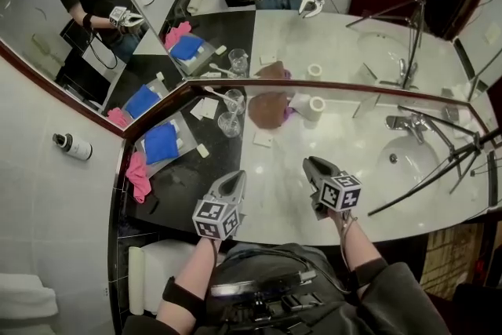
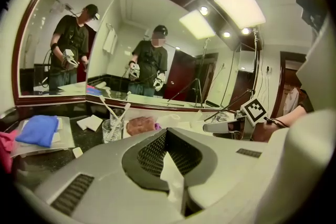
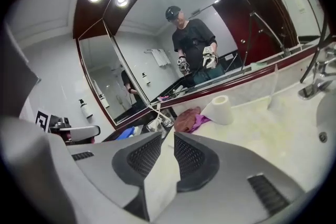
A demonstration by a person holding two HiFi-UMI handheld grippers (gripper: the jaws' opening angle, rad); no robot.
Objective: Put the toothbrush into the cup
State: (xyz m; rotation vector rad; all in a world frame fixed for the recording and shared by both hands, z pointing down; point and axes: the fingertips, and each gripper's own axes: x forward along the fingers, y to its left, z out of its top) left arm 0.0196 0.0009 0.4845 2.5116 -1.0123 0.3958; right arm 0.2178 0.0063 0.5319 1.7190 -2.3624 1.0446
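Our left gripper fingers sit pressed together and our right gripper fingers slightly spread, both empty. We judge the toothbrush light, stiff and slim, best pinched mid-handle.

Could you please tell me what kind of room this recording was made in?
Most likely a bathroom, perhaps a hotel's: a pale vanity counter with a sink basin and faucet, a large corner mirror, and a toilet paper roll.

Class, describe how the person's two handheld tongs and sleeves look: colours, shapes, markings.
The left tongs and right tongs are grey plastic, tapering to dark mesh-textured pads; each carries a white cube with black square markers. The sleeves are black.
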